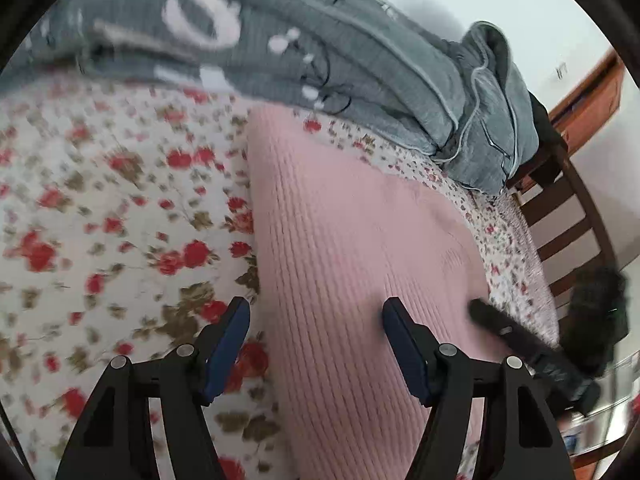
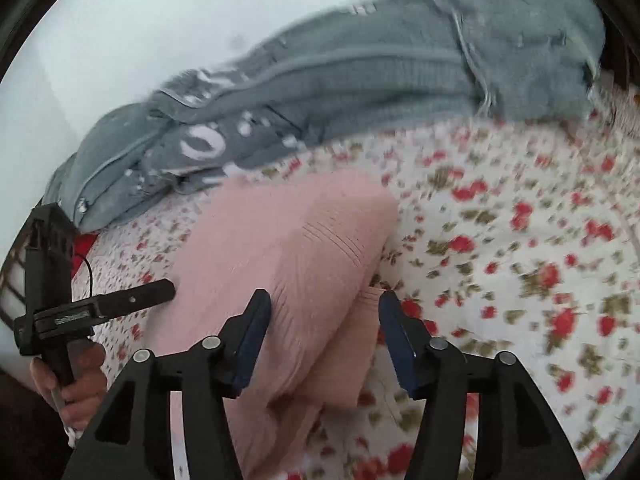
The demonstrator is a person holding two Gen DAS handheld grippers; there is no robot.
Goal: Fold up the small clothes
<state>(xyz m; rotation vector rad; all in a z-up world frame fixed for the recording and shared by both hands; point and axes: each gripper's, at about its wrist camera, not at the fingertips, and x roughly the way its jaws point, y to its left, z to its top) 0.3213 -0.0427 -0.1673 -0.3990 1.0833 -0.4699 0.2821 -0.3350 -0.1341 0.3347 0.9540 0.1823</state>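
A pink ribbed knit garment (image 1: 352, 248) lies folded on the floral bedsheet (image 1: 100, 220). My left gripper (image 1: 316, 308) is open just above the garment's left edge, one finger over the sheet, one over the pink knit. My right gripper (image 2: 324, 300) is open over the garment's (image 2: 280, 248) near end, jaws either side of a fold. The right gripper also shows at the right in the left wrist view (image 1: 532, 344), and the left gripper shows at the left in the right wrist view (image 2: 104, 304), held by a hand.
A grey quilt with white markings (image 1: 304, 52) is bunched along the far side of the bed, by the white wall. A dark wooden headboard with slats (image 1: 568, 216) stands at the right. The floral sheet (image 2: 520, 240) spreads to the right of the garment.
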